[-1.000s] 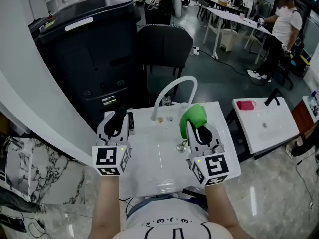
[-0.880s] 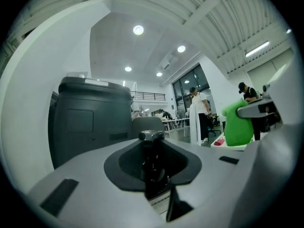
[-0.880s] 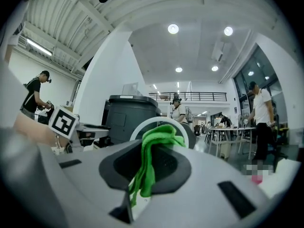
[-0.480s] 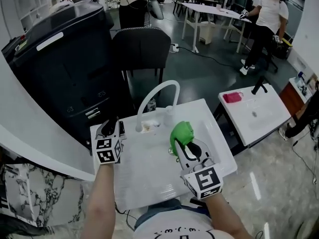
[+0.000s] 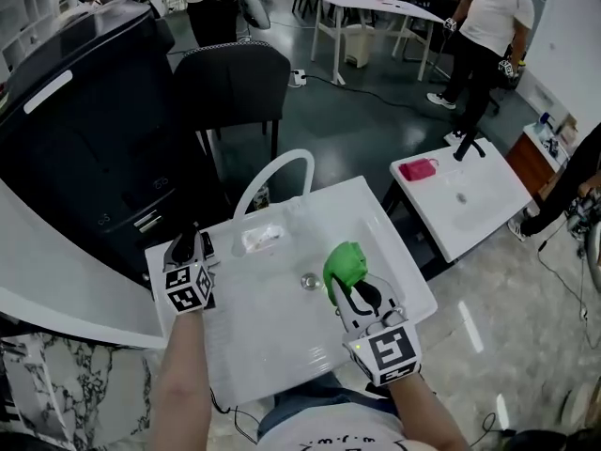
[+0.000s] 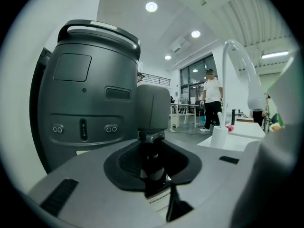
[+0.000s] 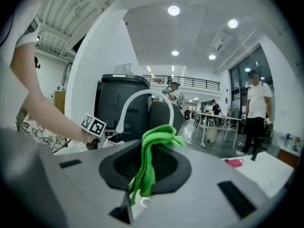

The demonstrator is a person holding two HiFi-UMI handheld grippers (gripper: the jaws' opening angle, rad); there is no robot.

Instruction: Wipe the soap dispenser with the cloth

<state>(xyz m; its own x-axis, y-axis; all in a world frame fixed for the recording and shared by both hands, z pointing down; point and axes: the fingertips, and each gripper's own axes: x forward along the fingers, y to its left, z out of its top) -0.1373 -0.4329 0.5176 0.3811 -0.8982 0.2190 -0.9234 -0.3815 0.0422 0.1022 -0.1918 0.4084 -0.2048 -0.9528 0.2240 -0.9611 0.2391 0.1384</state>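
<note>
At the 9 o'clock edge of the white sink (image 5: pixel 272 338), the left gripper (image 5: pixel 185 252) is clamped on the soap dispenser (image 6: pixel 153 167). The dispenser is a dark pump bottle, upright between the jaws, with its black pump head on top and a pale label low on its body.

At about 4 o'clock from the drain (image 5: pixel 310 281), the right gripper (image 5: pixel 355 294) hangs over the basin, clenched on the green cloth (image 5: pixel 344 263). The cloth's bunched part rises above the jaws, and in the right gripper view a loose end droops down between them. Cloth and dispenser are well apart, with the bare basin between them.

A white arched faucet (image 5: pixel 286 151) rises from the sink's 12 o'clock rim. A small pale thing (image 5: pixel 261 238) near its foot is too blurred to name.

Beyond the sink, a large black bin (image 5: pixel 84 130) stands at 10 o'clock and a black chair (image 5: pixel 230 78) at 12 o'clock. At 2 o'clock sits a second white basin (image 5: pixel 474 209) with a pink item (image 5: pixel 418 168) and a black tap (image 5: pixel 467 145) on it. People stand among tables farther back.
</note>
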